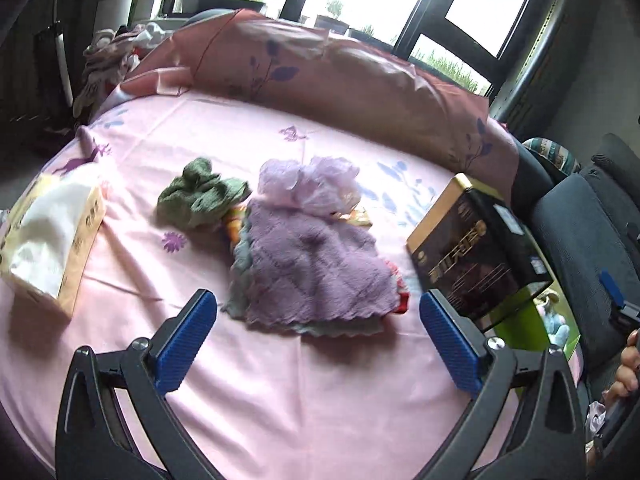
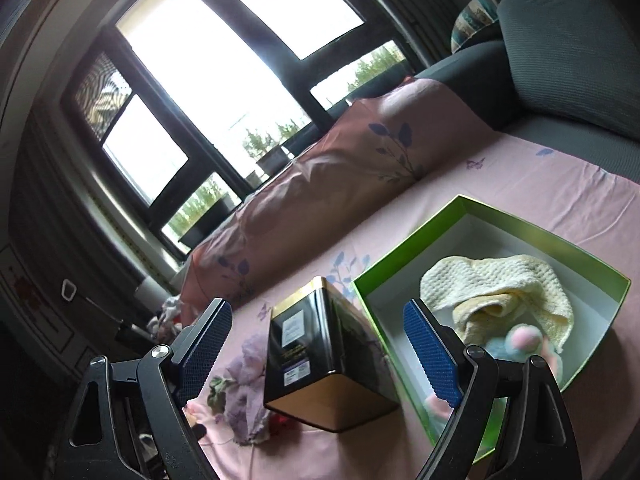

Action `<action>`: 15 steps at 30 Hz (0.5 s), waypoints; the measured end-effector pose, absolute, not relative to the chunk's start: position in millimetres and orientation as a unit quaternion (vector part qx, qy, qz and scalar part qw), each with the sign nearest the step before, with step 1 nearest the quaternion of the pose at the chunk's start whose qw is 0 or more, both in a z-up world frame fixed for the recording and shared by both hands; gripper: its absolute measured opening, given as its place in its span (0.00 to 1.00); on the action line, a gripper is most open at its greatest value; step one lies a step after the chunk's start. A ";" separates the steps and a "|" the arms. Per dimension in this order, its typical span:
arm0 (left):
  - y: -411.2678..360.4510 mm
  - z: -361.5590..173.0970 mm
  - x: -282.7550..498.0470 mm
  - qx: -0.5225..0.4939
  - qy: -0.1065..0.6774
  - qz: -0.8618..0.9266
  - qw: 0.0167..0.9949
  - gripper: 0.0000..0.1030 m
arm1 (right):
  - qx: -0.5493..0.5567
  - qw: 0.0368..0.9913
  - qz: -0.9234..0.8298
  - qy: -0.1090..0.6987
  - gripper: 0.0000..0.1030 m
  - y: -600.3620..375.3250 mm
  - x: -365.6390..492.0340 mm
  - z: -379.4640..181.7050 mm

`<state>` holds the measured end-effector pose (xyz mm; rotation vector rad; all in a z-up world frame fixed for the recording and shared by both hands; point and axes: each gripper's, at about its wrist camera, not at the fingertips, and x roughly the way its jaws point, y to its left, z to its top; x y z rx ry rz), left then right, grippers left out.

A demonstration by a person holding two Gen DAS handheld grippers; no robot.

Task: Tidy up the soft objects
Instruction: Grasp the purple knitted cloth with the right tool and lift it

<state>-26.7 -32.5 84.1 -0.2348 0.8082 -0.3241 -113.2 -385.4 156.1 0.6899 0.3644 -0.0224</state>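
Observation:
A pile of soft cloths lies mid-bed in the left wrist view: a purple towel (image 1: 316,268) on top of grey and coloured cloths, a lilac mesh puff (image 1: 308,184) behind it, a crumpled green cloth (image 1: 196,196) to its left. My left gripper (image 1: 316,340) is open and empty just in front of the pile. In the right wrist view a green box (image 2: 408,256) holds a cream knitted cloth (image 2: 500,292) and a pastel plush toy (image 2: 524,344). My right gripper (image 2: 316,352) is open and empty, above a black-and-gold tin (image 2: 320,360).
The tin (image 1: 476,248) stands right of the pile, beside the green box (image 1: 520,320). A tissue box (image 1: 52,236) lies at the left. A long pink pillow (image 1: 320,76) runs along the back. A grey sofa (image 2: 568,40) borders the right.

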 end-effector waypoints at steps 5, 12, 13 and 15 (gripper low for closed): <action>-12.8 77.7 -22.9 -0.065 0.376 -0.073 0.921 0.97 | 0.277 0.932 0.044 0.227 0.86 -324.4 -77.3 160.3; 15.9 68.5 -12.4 -0.083 0.390 -0.049 0.916 0.97 | 0.192 0.925 0.112 0.308 0.86 -223.9 -31.8 147.8; 19.2 67.2 -10.9 -0.087 0.393 -0.048 0.914 0.97 | 0.177 0.924 0.113 0.320 0.86 -211.6 -26.0 143.6; 22.9 67.9 -9.7 -0.093 0.395 -0.043 0.913 0.97 | 0.164 0.917 0.111 0.346 0.86 -191.5 -13.7 132.2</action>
